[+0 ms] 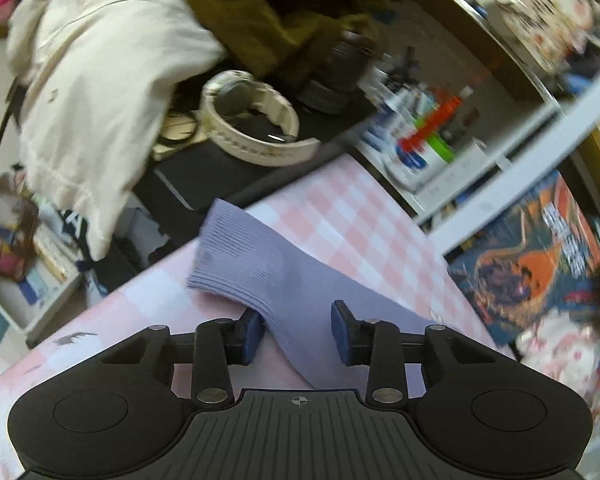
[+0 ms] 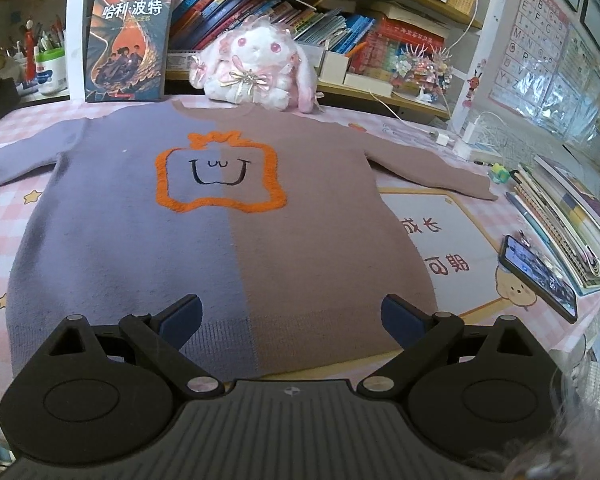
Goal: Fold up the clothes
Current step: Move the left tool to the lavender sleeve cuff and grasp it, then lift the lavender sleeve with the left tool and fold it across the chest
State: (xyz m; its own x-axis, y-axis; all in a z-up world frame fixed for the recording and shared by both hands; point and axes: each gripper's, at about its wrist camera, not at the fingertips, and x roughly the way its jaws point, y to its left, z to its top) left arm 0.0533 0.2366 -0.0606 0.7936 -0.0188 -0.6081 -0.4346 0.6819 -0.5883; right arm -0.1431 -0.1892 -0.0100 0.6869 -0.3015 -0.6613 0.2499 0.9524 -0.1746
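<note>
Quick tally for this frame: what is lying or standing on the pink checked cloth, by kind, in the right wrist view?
Sweaters: 1, the purple and brown sweater
Plush toys: 1, the white bunny
Upright books: 1, the dragon-cover book
Phones: 1, the phone
Book stacks: 1, the stack at the right edge
Total: 5

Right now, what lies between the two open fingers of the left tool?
In the left wrist view, the lilac knitted sleeve of the sweater runs between them, over the pink checked cloth.
</note>
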